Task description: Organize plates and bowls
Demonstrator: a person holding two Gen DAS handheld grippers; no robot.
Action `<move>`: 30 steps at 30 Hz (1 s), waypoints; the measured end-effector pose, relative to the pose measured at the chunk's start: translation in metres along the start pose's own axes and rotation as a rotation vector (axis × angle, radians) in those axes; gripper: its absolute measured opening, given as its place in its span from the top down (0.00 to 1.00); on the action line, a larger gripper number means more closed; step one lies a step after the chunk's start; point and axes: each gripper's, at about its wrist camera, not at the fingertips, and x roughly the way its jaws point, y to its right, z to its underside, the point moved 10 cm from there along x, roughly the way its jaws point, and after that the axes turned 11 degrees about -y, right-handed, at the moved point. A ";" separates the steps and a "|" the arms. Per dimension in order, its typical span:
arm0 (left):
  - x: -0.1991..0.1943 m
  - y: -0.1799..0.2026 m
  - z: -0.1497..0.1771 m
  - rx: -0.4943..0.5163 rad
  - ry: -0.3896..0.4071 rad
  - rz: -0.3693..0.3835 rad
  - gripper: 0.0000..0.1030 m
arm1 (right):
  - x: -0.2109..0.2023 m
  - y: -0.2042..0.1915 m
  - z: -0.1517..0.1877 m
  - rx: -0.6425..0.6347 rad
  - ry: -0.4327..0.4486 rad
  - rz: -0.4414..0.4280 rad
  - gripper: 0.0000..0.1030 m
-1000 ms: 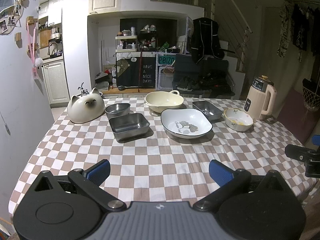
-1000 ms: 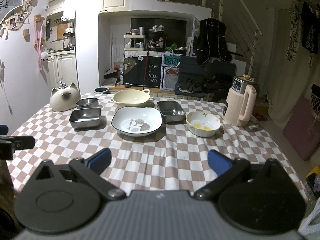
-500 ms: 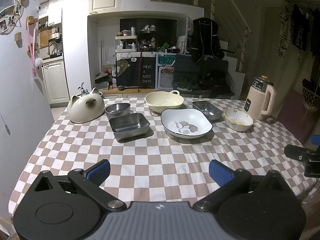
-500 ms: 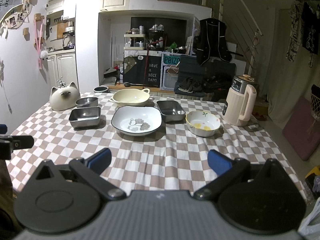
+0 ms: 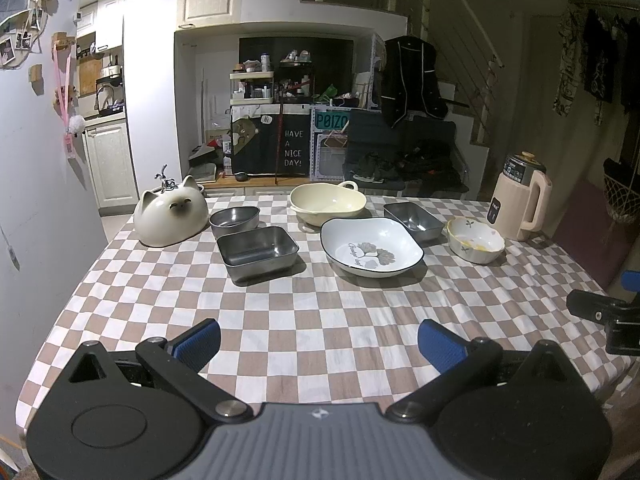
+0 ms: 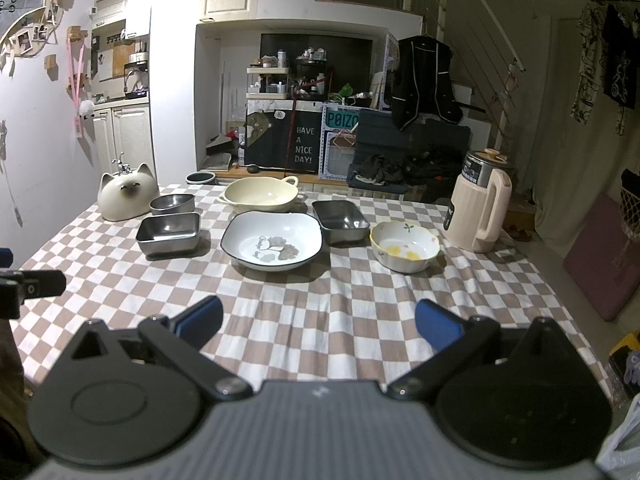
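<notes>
- Table (image 5: 320,312): dishes sit in a loose row across its far half, well apart from both grippers
- Square white plate (image 5: 372,246), at 12 o'clock: ceramic, probably heavy and breakable; take it by the rim; empty
- Cream handled bowl (image 5: 328,202), at 12 behind it: looks empty
- Steel trays (image 5: 258,252), at 11: likely light, stiff, slippery; pinch a wall
- Flowered bowl (image 6: 404,246), at 1 o'clock: yellow residue inside
- Left gripper (image 5: 319,340) and right gripper (image 6: 319,320): both spread wide, holding nothing
</notes>
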 end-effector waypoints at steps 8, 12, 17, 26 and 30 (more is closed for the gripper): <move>-0.001 0.000 0.000 -0.002 0.000 0.001 0.00 | 0.000 0.000 0.000 -0.001 -0.001 0.001 0.00; -0.001 0.000 0.000 -0.004 0.000 0.000 0.00 | 0.000 0.000 0.000 -0.001 -0.001 0.001 0.00; -0.002 0.001 -0.001 -0.003 -0.001 0.001 0.00 | 0.000 -0.001 0.000 -0.002 -0.001 0.002 0.00; -0.002 0.000 -0.001 -0.005 0.000 0.002 0.00 | 0.001 -0.001 0.000 -0.002 -0.002 0.002 0.00; -0.005 0.002 -0.003 0.001 0.010 0.007 0.00 | 0.003 0.001 0.001 0.002 -0.009 -0.004 0.00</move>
